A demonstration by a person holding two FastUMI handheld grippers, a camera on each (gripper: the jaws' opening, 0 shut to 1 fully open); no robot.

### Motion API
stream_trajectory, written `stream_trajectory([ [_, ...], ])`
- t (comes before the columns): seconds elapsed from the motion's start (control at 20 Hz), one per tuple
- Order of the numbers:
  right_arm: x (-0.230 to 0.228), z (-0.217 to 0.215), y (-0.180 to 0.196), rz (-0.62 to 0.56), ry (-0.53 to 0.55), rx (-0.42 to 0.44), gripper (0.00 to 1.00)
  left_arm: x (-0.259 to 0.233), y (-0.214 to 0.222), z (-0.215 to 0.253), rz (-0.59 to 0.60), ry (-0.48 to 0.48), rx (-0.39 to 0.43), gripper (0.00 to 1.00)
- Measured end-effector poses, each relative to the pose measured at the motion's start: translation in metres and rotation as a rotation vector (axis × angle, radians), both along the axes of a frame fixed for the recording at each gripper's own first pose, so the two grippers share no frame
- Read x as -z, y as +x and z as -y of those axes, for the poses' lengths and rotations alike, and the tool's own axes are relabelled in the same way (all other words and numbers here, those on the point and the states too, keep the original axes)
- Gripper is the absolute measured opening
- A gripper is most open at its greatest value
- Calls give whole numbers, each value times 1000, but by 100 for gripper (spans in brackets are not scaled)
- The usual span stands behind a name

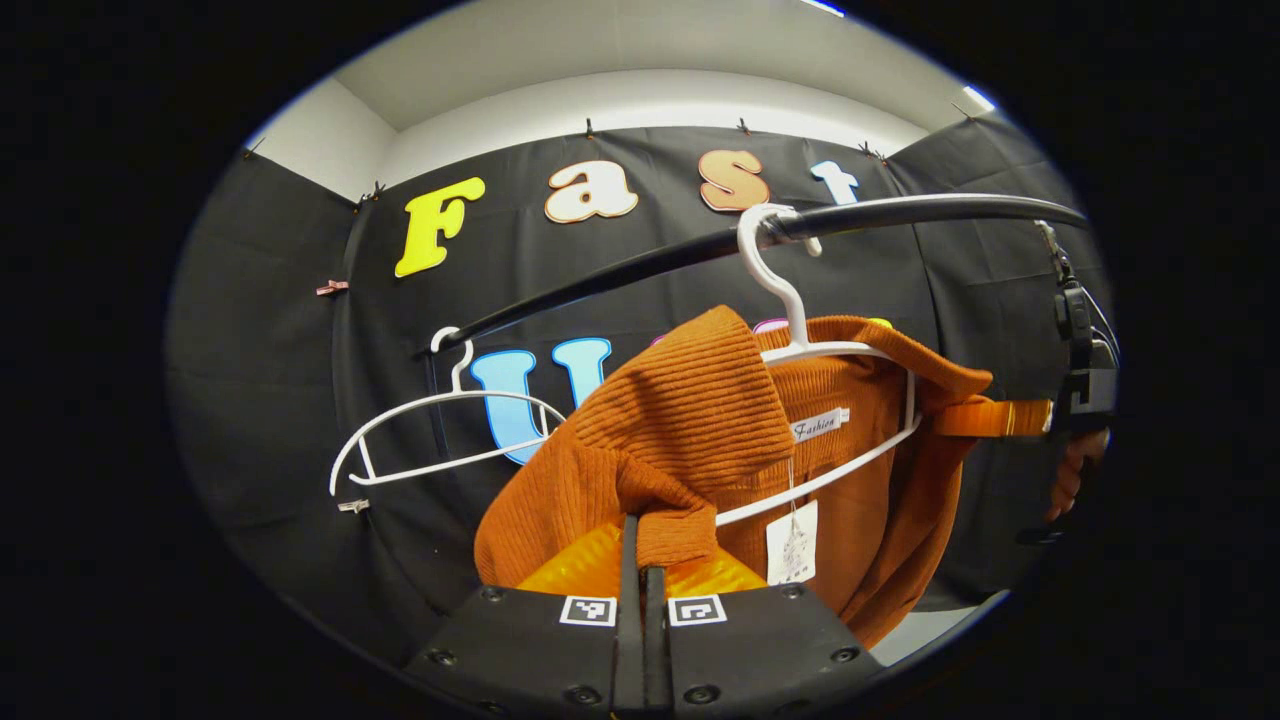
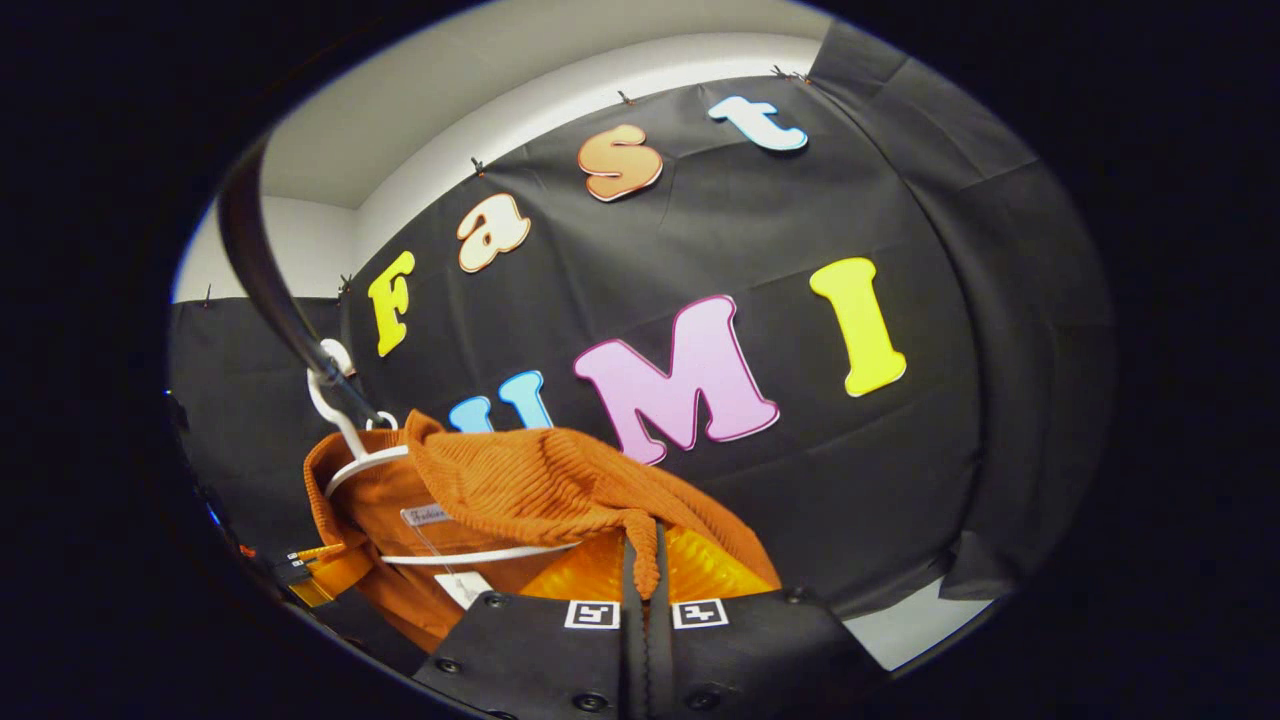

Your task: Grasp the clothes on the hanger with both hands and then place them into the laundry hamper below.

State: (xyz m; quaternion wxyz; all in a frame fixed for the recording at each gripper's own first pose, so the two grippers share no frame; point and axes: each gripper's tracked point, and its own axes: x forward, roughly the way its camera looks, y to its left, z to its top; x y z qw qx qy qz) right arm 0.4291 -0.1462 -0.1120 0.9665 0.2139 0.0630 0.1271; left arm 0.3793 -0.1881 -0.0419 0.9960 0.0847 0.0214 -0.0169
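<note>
1. Sweater [image 1: 690, 420], rust-orange and ribbed, hangs on a white hanger [image 1: 800, 330] whose hook sits over a black rail [image 1: 620, 275]; a paper tag [image 1: 792, 542] dangles from its neck label.
2. Left gripper [image 1: 641, 560] has its fingers pressed together on a fold of the sweater's shoulder fabric, which bunches just above the tips.
3. Right gripper [image 2: 641, 560] is likewise closed, pinching a corner of the knit that droops between its fingers.
4. In the left gripper view, the right gripper's body [image 1: 1085, 370] and the hand [image 1: 1075, 470] holding it appear at the far right edge, beside the sweater, though the edge is dim and warped.
5. An empty white hanger [image 1: 440, 440] hangs farther along the same rail, apart from the sweater.
</note>
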Motion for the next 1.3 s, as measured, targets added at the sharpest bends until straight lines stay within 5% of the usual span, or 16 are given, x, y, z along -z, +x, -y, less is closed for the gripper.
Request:
stream_trajectory([
  [0.45,-34,54,53,84,24,171,5,-42,5,-10,37,0,-1,6],
  [0.95,67,31,51,-119,97,140,5,-43,-4,-38,-15,17,1,5],
  [1.3,132,-26,-6,-239,98,40,5,4,-7,-79,-98,-8,-56,5],
])
